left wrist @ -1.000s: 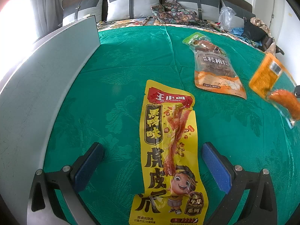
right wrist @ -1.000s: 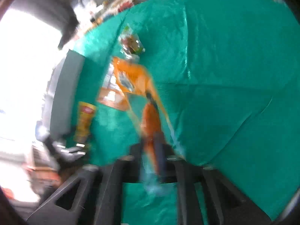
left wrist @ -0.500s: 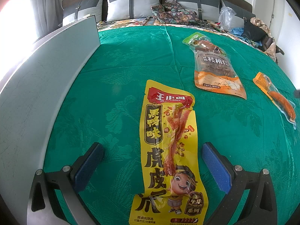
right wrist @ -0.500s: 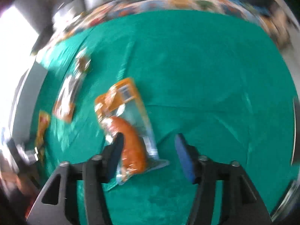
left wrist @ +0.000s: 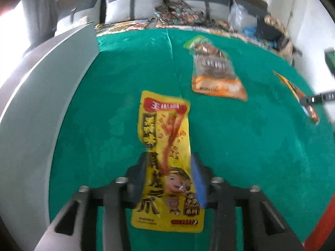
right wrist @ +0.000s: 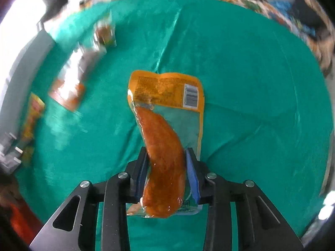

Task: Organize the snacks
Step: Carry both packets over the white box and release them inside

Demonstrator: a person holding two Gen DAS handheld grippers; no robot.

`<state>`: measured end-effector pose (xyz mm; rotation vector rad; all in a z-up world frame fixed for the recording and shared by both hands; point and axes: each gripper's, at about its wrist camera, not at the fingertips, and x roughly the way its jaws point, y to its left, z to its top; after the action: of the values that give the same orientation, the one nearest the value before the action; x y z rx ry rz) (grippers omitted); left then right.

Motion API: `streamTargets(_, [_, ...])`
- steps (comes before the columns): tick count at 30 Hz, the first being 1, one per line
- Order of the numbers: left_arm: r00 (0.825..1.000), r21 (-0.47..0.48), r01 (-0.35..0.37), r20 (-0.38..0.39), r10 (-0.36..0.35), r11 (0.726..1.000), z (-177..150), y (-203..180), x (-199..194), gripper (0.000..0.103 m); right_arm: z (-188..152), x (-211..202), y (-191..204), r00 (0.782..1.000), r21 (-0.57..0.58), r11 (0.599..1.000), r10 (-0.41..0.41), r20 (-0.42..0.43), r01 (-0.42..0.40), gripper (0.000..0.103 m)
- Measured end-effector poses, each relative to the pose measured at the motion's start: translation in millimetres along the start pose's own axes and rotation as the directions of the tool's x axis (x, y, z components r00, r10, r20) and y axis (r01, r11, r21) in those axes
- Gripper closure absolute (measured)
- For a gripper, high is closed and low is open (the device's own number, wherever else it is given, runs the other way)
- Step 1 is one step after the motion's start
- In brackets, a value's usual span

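We're at the pickup step, both hands at once. The left gripper [left wrist: 168, 176] is closing on the yellow pack [left wrist: 165, 159], pads squeezing its sides low in the frame. The right gripper [right wrist: 166, 172] is closing on the sausage pack [right wrist: 167, 138], sausage between the pads. Both packs lie on the green cloth [left wrist: 240, 138], long axis running up the frame, away from the grippers. Next, probably: lift clean, then carry them next to the walnut pack [left wrist: 213, 71], upper right.

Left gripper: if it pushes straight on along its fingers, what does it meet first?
The yellow snack packet already between the closing left gripper; beyond that, probably the green bedspread.
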<state>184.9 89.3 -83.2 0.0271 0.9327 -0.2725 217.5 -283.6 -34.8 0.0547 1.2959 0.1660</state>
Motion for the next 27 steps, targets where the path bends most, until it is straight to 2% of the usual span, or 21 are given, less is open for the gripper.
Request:
streamTargets(1, [0.999, -0.046, 0.035, 0.003, -0.035, 0.998, -2, 6, -5, 0.069, -6, -12, -6, 0.998, 0.042, 0.998, 0.047, 0.040, -0.048, 0.068])
streamTargets(3, [0.998, -0.087, 0.057, 0.019, -0.056, 0.995, -7, 9, -14, 0.070, -17, -29, -15, 0.991, 0.096, 0.989, 0.103, 0.086, -0.111, 0.067])
streamTargets(6, [0.994, -0.154, 0.102, 0.042, -0.097, 0.983, -13, 15, -30, 0.070, -31, -32, -14, 0.990, 0.122, 0.985, 0.114, 0.077, -0.123, 0.067])
streamTargets(8, [0.990, -0.197, 0.135, 0.071, -0.123, 0.971, -12, 19, -48, 0.070, -35, -38, -9, 0.981, 0.147, 0.972, 0.170, 0.091, -0.182, 0.067])
streamTargets(11, [0.975, -0.265, 0.199, 0.149, -0.164, 0.944, -3, 33, -89, 0.070, -30, -56, 28, 0.948, 0.142, 0.943, 0.282, 0.146, -0.302, 0.067])
streamTargets(14, [0.960, -0.307, 0.222, 0.232, -0.154, 0.925, 10, 64, -135, 0.070, -5, -79, 86, 0.892, 0.080, 0.900, 0.406, 0.198, -0.428, 0.066])
streamTargets(16, [0.958, -0.327, 0.187, 0.268, -0.099, 0.926, 18, 93, -164, 0.070, 16, -95, 137, 0.843, 0.015, 0.862, 0.492, 0.218, -0.507, 0.066])
streamTargets(19, [0.959, -0.369, 0.072, 0.280, 0.037, 0.927, 25, 144, -196, 0.069, 44, -107, 222, 0.778, -0.078, 0.801, 0.596, 0.202, -0.593, 0.066])
streamTargets(21, [0.958, -0.405, -0.032, 0.249, 0.143, 0.914, 23, 179, -208, 0.066, 59, -110, 283, 0.746, -0.136, 0.767, 0.641, 0.180, -0.627, 0.064])
streamTargets(22, [0.956, -0.418, -0.073, 0.231, 0.183, 0.906, 20, 192, -210, 0.060, 65, -109, 314, 0.730, -0.167, 0.750, 0.661, 0.172, -0.640, 0.060])
streamTargets(23, [0.949, -0.437, -0.143, 0.194, 0.248, 0.888, 15, 210, -212, 0.053, 69, -110, 347, 0.715, -0.196, 0.733, 0.680, 0.164, -0.652, 0.056])
streamTargets(24, [0.942, -0.446, -0.188, 0.169, 0.288, 0.875, 10, 220, -212, 0.049, 70, -111, 369, 0.709, -0.215, 0.726, 0.686, 0.163, -0.653, 0.049])
streamTargets(25, [0.934, -0.447, -0.236, 0.140, 0.328, 0.863, 4, 232, -211, 0.040, 71, -110, 395, 0.715, -0.231, 0.730, 0.681, 0.161, -0.643, 0.040])
streamTargets(26, [0.927, -0.446, -0.272, 0.116, 0.357, 0.852, -1, 237, -211, 0.030, 70, -108, 413, 0.718, -0.243, 0.729, 0.680, 0.151, -0.640, 0.036])
streamTargets(27, [0.919, -0.448, -0.301, 0.100, 0.382, 0.842, -6, 242, -211, 0.025, 70, -107, 431, 0.723, -0.255, 0.730, 0.676, 0.139, -0.634, 0.035])
